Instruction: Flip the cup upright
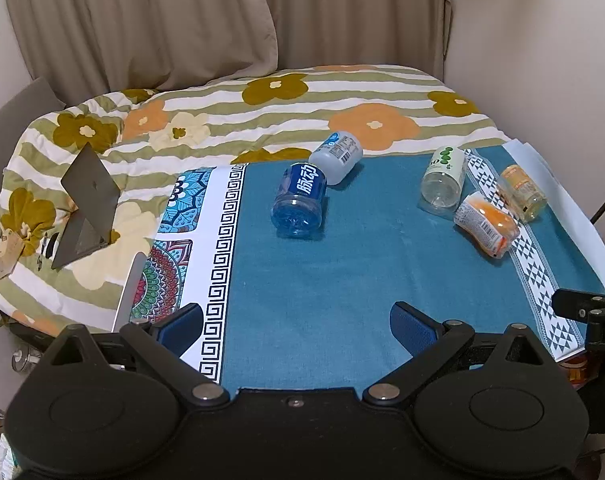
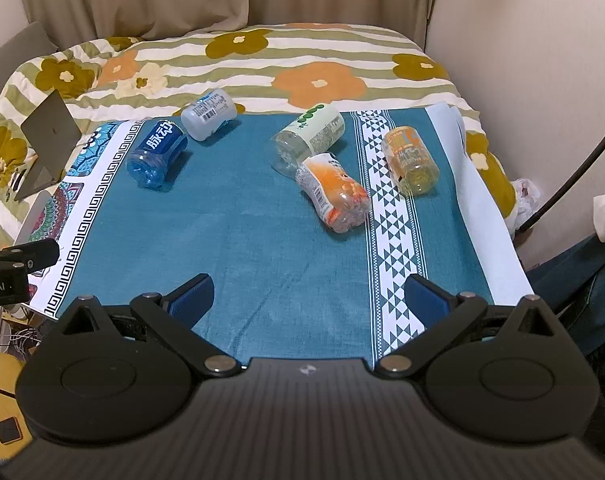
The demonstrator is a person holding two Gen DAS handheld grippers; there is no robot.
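Observation:
Several plastic cups lie on their sides on a teal cloth [image 1: 322, 280] [image 2: 242, 232]. A blue cup [image 1: 300, 200] [image 2: 157, 154] lies at the left with a grey-white cup [image 1: 336, 157] [image 2: 209, 114] just behind it. A clear cup with a green label [image 1: 443, 180] [image 2: 308, 136], an orange-labelled cup [image 1: 486, 224] [image 2: 336, 192] and a yellow cup [image 1: 523, 192] [image 2: 410, 160] lie at the right. My left gripper [image 1: 298, 326] is open and empty near the cloth's front edge. My right gripper [image 2: 308, 294] is open and empty, also at the front.
The cloth lies on a flowered quilt [image 1: 262, 112] [image 2: 262, 60]. A grey laptop-like stand [image 1: 88, 208] [image 2: 46, 140] rests at the left. Curtains and a wall stand behind. A black cable [image 2: 574, 168] runs at the right.

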